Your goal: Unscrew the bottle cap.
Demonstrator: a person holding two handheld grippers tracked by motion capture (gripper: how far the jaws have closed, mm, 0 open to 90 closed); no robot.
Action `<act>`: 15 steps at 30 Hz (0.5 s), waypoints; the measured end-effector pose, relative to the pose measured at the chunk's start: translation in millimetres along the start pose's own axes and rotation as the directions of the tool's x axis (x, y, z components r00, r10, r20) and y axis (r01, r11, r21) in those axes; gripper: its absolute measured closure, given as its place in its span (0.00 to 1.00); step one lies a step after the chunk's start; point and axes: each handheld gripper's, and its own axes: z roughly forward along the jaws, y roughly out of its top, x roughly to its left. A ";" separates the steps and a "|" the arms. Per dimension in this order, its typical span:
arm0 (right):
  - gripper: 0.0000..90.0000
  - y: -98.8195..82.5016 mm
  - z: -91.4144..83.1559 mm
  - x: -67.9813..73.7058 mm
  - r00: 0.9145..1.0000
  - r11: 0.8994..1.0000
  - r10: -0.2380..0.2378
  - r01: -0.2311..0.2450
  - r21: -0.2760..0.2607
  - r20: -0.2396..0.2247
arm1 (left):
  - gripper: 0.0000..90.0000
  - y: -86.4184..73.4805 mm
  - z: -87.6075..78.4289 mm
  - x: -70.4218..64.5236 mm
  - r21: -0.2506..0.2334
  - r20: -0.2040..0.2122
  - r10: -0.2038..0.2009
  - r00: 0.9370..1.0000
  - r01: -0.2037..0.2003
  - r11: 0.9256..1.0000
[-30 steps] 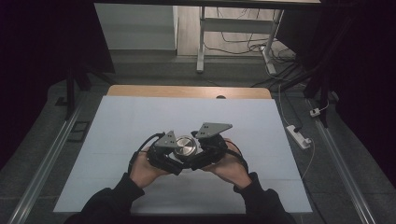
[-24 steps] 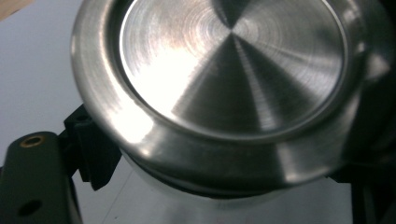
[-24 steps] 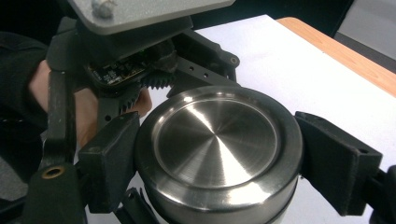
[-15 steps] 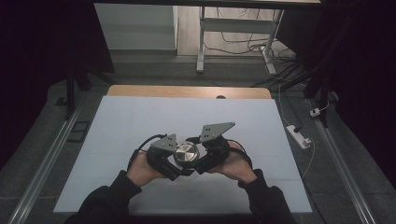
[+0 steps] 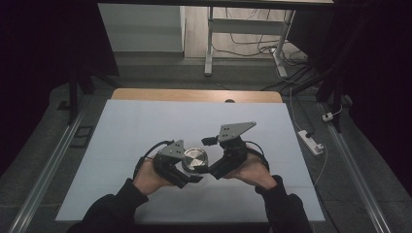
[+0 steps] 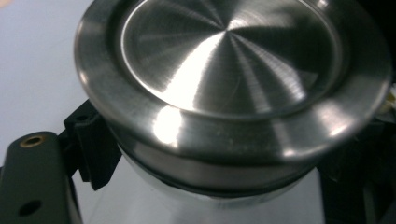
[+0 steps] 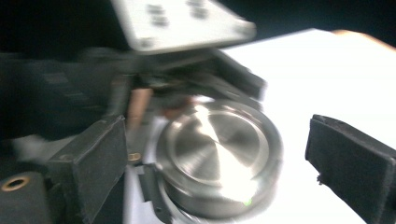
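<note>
Jar with steel lid [image 5: 194, 158] at lower centre, above surface [image 5: 145, 121] | left gripper [image 5: 187, 177] fingers clamp its body | right gripper [image 5: 211, 170] fingers wide around lid | step: likely uncapping; next needs closing on lid.

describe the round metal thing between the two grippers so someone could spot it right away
Start at the pale sheet covering the table, then look to its near middle, where the person's two hands meet. Between the left gripper and the right gripper sits a round container with a brushed steel lid. It is the one bright, shiny disc among black gripper parts and grey plates.
</note>
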 end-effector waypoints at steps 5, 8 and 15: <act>0.08 -2.2 14.7 8.6 0.987 0.999 0.028 -0.033 0.031 0.157 | 0.17 -0.7 0.9 1.6 -0.001 -0.077 -0.056 0.995 0.057 0.998; 0.11 -3.0 25.6 13.7 0.981 0.999 0.018 -0.024 0.030 0.194 | 0.17 0.4 1.3 -0.3 0.008 -0.082 -0.046 0.996 0.047 0.999; 0.21 -5.4 27.6 13.6 0.988 1.000 -0.001 -0.003 0.028 0.157 | 0.17 2.2 0.5 -1.8 0.007 -0.012 -0.015 1.000 0.015 1.000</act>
